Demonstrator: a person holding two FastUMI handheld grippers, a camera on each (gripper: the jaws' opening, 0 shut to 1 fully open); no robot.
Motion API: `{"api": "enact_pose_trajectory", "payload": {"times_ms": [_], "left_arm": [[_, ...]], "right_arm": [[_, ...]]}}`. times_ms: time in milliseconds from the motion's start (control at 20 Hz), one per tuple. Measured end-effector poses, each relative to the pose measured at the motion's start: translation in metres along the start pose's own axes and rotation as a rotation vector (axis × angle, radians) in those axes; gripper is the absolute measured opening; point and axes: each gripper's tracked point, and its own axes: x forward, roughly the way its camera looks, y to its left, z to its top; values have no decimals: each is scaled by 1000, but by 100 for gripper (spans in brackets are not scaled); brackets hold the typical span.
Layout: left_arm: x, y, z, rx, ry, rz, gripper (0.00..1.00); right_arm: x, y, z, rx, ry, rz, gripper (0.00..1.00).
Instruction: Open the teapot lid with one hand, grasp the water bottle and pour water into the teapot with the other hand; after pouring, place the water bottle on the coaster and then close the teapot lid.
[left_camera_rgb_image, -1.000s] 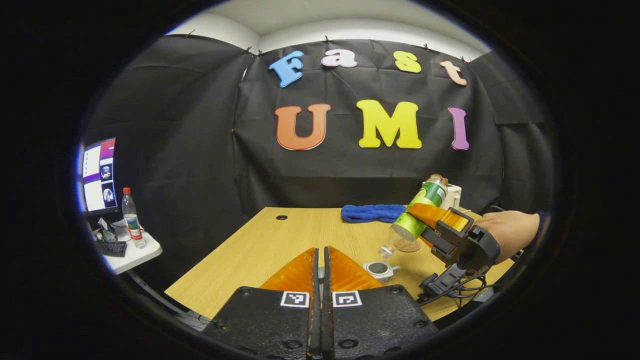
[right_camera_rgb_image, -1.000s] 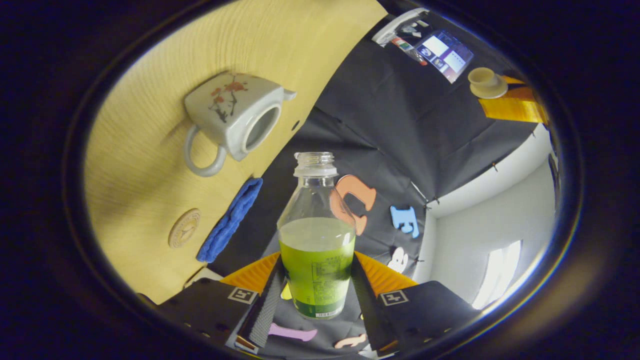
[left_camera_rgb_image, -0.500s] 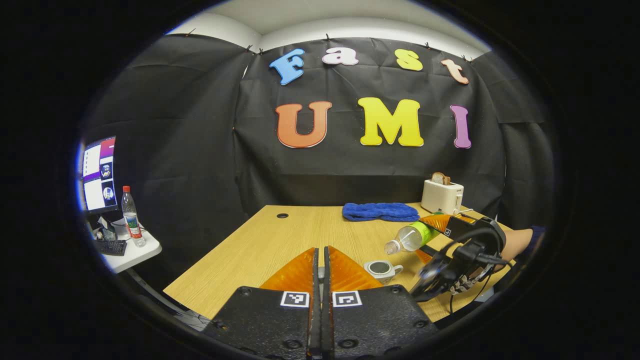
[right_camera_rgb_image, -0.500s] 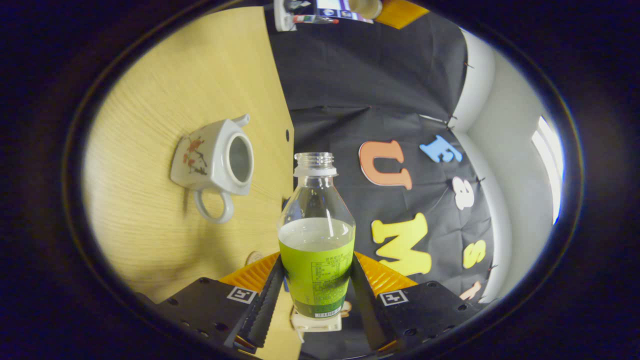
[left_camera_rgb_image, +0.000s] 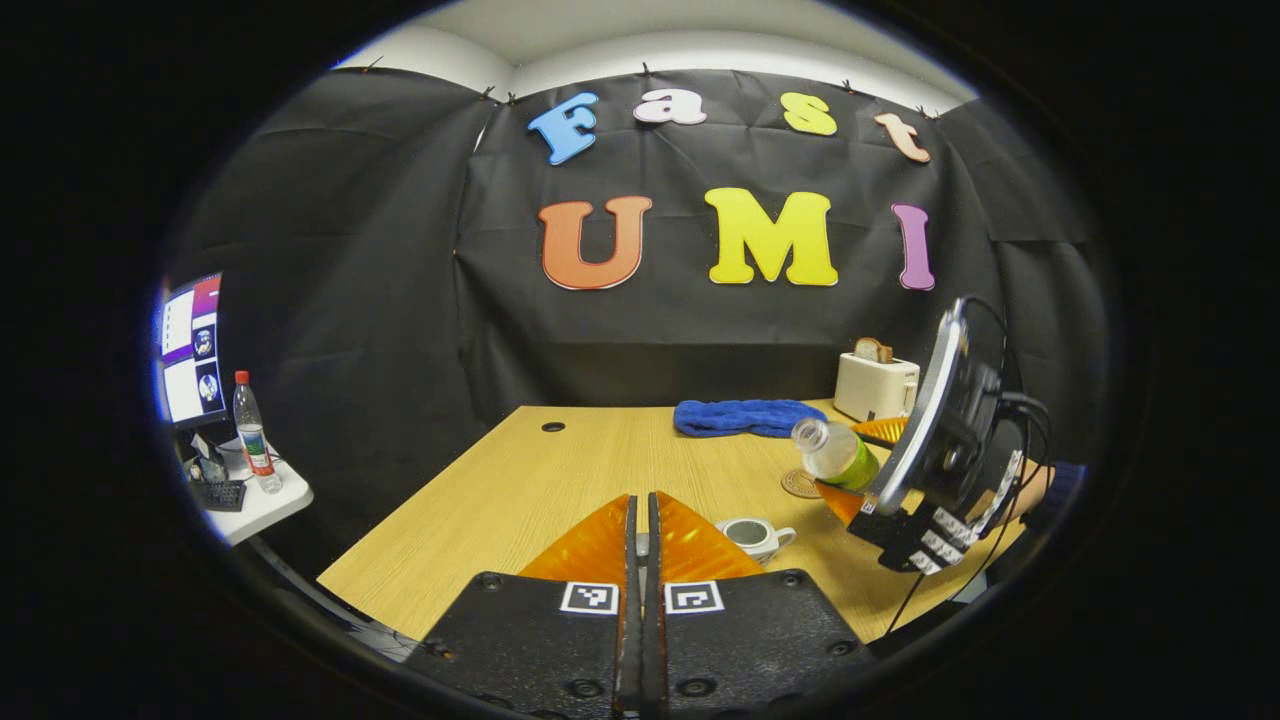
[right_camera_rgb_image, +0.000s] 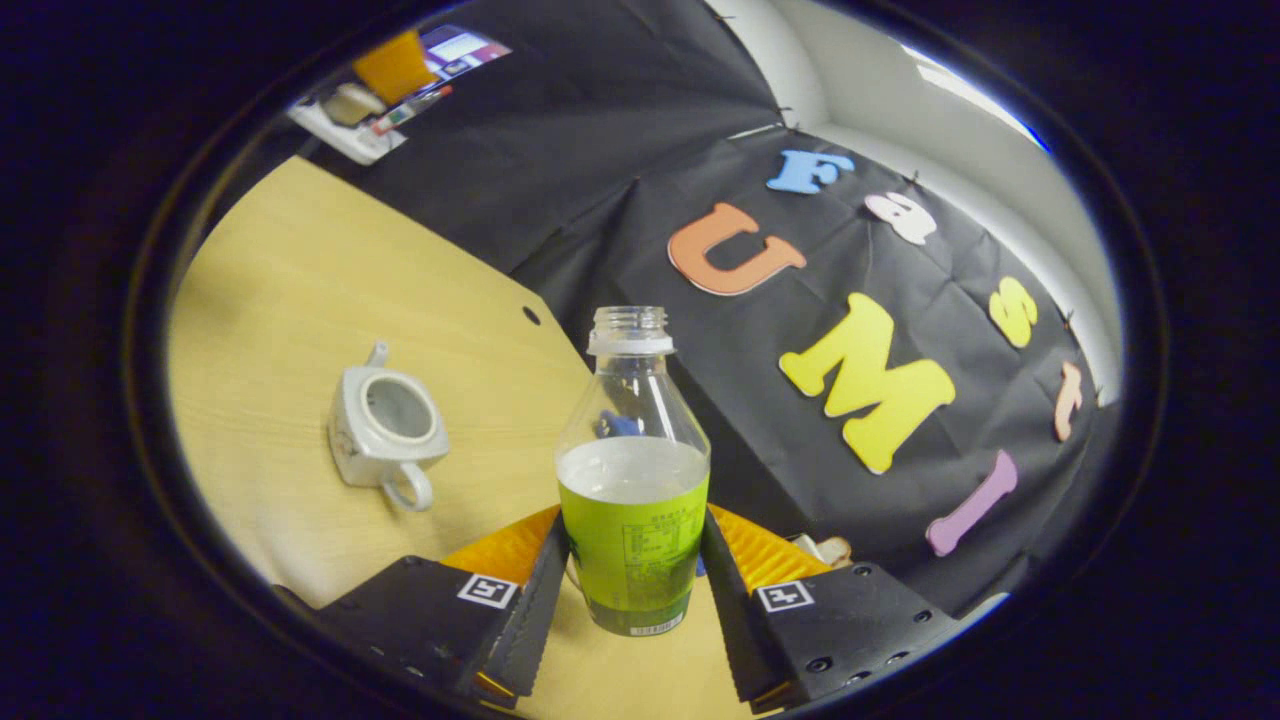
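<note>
The white teapot (left_camera_rgb_image: 752, 535) stands open on the wooden table (left_camera_rgb_image: 560, 480), just right of my left gripper (left_camera_rgb_image: 645, 515), whose fingers are pressed together. In the right gripper view the left gripper (right_camera_rgb_image: 395, 65) hangs far off with the cream teapot lid (right_camera_rgb_image: 352, 100) at its tip. My right gripper (right_camera_rgb_image: 632, 525) is shut on the capless, green-labelled water bottle (right_camera_rgb_image: 632, 480), about half full. In the left gripper view the water bottle (left_camera_rgb_image: 835, 455) leans neck up-left above the round coaster (left_camera_rgb_image: 800, 484), right of the teapot (right_camera_rgb_image: 385, 430).
A blue cloth (left_camera_rgb_image: 745, 417) and a white toaster (left_camera_rgb_image: 876, 385) sit at the table's far edge. Left of the table, a small white side table (left_camera_rgb_image: 255, 500) carries a monitor and a red-capped bottle (left_camera_rgb_image: 250, 430). The near left part of the table is bare wood.
The right gripper has swung the bottle up from neck-down over the teapot to neck-up, and drawn it back to the right, over the coaster. The left gripper has barely moved.
</note>
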Motion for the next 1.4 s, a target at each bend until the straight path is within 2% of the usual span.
{"api": "enact_pose_trajectory", "payload": {"times_ms": [50,100,150,250,300,450,600,900,1100,1250,1400], "left_arm": [[0,0,-1,-1,-2,-2,3],[0,0,0,-3,-2,-4,3],[0,0,0,-5,-3,-4,3],[0,0,1,-2,-5,-4,3],[1,0,1,1,-3,-3,3],[2,-1,-1,10,-3,1,3],[3,-2,-1,13,-1,-3,3],[6,-12,-1,27,-5,-5,3],[10,-15,-6,40,6,-9,3],[13,-12,-11,42,19,1,3],[13,-12,-11,39,23,6,3]], "right_arm": [[1,-9,2,82,3,-5,71],[5,-19,2,172,11,-9,75],[11,-28,3,249,12,-15,71],[22,-51,3,396,16,-43,75],[27,-62,1,464,21,-56,71],[42,-69,-9,606,60,-42,74],[58,-67,-17,725,86,-18,71],[93,-49,-22,792,97,16,71],[109,-43,-32,787,109,10,74],[116,-45,-38,782,109,-3,72],[119,-42,-42,783,114,0,75]]}}
